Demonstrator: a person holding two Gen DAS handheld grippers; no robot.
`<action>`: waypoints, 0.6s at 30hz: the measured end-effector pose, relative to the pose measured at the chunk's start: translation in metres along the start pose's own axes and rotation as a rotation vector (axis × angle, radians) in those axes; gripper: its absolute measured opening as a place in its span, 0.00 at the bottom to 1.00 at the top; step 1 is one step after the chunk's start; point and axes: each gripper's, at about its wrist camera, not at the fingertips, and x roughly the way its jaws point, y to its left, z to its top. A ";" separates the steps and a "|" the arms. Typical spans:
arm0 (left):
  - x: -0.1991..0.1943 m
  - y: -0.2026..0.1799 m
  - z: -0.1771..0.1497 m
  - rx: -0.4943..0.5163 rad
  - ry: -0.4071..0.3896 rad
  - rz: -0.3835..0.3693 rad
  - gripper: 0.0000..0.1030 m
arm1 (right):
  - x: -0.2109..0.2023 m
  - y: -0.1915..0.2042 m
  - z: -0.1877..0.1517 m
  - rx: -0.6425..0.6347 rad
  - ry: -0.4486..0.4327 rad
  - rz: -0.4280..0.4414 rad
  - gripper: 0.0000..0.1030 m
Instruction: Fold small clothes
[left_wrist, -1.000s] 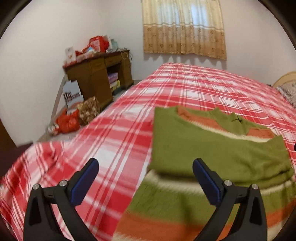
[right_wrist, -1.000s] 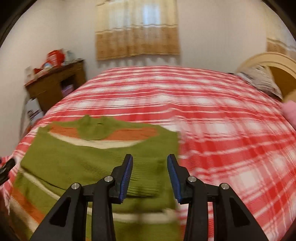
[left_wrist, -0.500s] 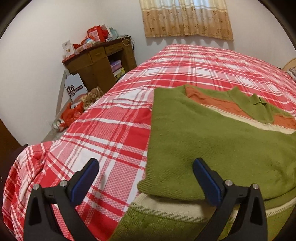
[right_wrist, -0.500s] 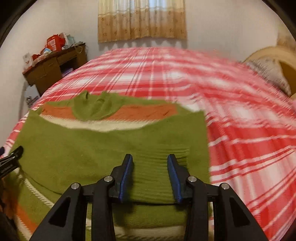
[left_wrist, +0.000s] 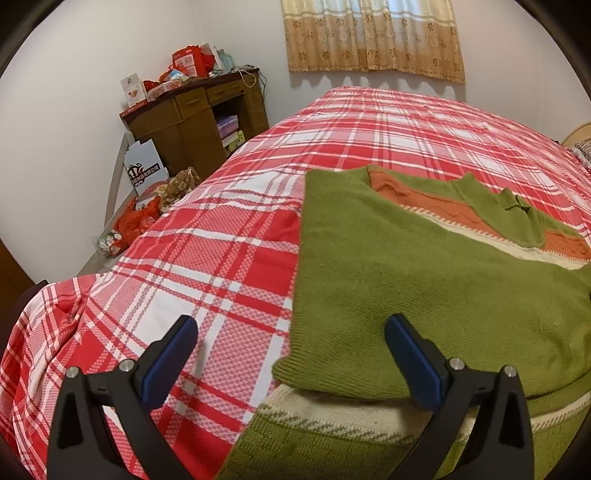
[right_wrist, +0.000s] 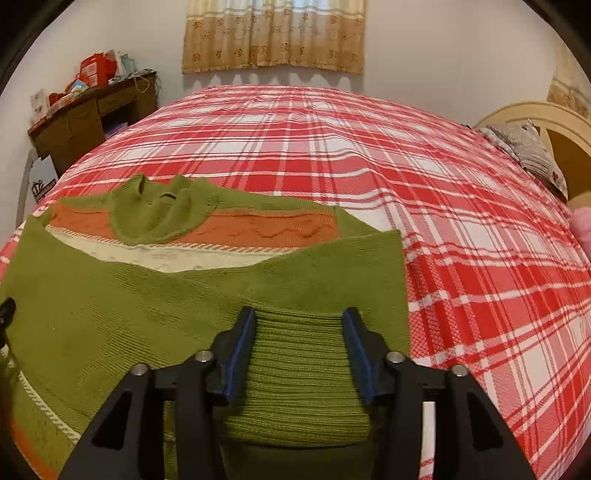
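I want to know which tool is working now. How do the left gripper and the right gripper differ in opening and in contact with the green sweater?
The left gripper is spread wide; the right gripper is much narrower. The left gripper has nothing between its fingers and straddles the sweater's edge; the right gripper has the ribbed cuff between its pads. Both have blue pads and point along the plaid bedspread.

So the green knit sweater with orange and cream stripes (left_wrist: 424, 280) lies on the red plaid bedspread (left_wrist: 229, 266), brown wooden desk (left_wrist: 192, 114) off left, patterned curtain (right_wrist: 273, 35) behind.
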 end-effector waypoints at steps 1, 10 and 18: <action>0.000 0.000 0.000 -0.002 0.001 -0.004 1.00 | -0.002 -0.002 -0.001 0.011 0.013 -0.005 0.61; -0.038 0.006 -0.027 0.022 -0.015 -0.033 1.00 | -0.118 -0.041 -0.068 0.101 -0.135 0.078 0.61; -0.102 0.003 -0.046 0.046 -0.053 -0.123 1.00 | -0.198 -0.060 -0.125 0.039 -0.191 0.131 0.61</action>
